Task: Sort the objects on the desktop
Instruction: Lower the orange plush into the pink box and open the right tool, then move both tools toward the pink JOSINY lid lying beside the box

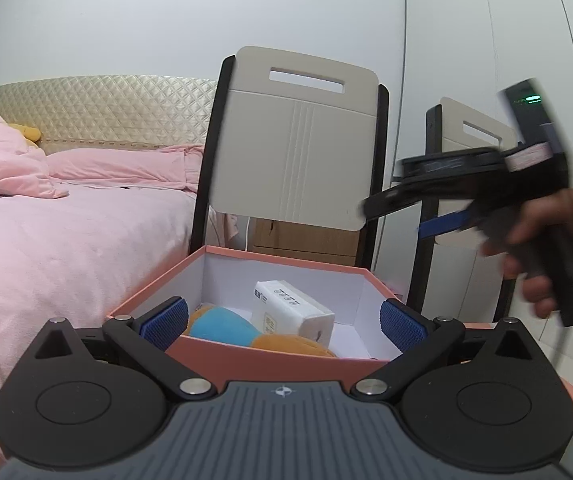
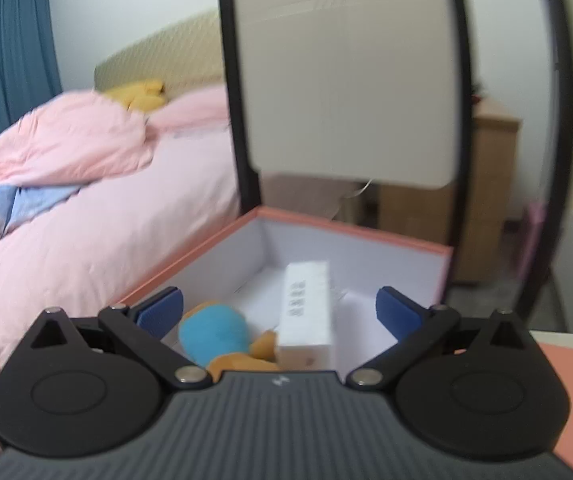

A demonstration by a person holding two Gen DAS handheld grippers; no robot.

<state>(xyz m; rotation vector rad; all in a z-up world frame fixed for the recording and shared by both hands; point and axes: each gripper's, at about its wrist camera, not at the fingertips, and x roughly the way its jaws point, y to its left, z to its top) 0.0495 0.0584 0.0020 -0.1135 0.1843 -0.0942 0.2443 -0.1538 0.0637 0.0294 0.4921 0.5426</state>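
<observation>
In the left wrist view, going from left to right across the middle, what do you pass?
Pink bedding → chair back → right gripper, blurred, held in a hand.

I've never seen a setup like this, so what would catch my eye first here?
Probably the pink box, open, holding a blue-and-orange plush beside a white tissue pack. Both grippers, left and right, hang open over it, with a pink bed at left.
</observation>
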